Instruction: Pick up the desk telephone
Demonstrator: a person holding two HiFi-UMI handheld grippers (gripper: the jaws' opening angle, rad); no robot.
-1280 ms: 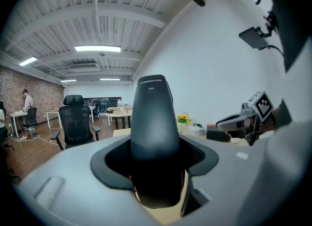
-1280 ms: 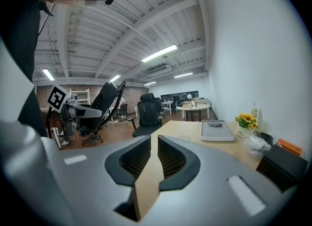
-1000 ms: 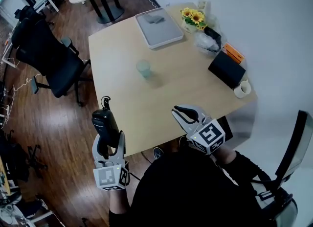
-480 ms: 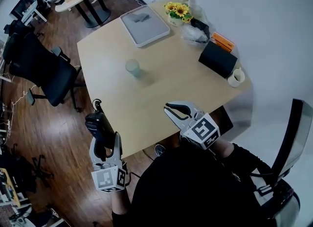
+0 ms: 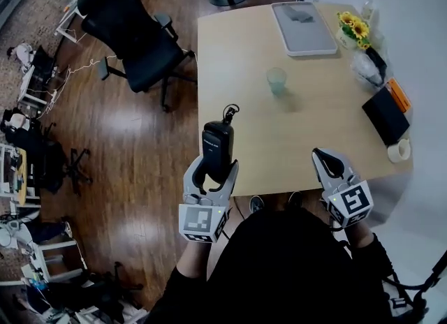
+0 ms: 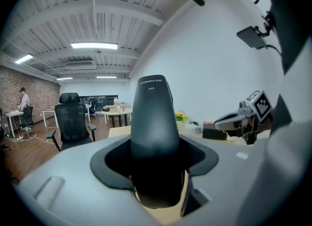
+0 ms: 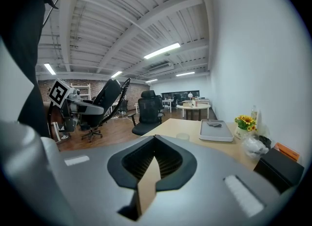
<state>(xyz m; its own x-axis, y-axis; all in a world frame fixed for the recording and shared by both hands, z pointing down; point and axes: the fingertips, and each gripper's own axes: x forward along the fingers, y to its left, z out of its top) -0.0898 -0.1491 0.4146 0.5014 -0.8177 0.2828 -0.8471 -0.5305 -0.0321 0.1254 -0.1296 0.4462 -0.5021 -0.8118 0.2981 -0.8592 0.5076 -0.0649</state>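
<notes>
- A pale wooden bench (image 5: 244,106) fills the upper right of the head view, above a dark wood floor (image 5: 126,141).
- A black office chair (image 5: 133,19) stands on the floor near the bench's left edge.
- A grey tray (image 5: 304,29) lies at the far end of the bench.
- The left gripper (image 5: 211,174) has its jaws spread wide and is pinching the desk telephone between them.
- The right gripper (image 5: 325,156) hovers at the bench's near edge, its jaws pressed together with nothing between them.
- The desk telephone (image 5: 218,142) (a black handset with a cord curling from its top) stands upright in the left gripper's hold, by the bench's near left corner.
- A black box (image 5: 385,115), a clear glass (image 5: 276,79) and a white mug (image 5: 399,150) rest on the bench.
</notes>
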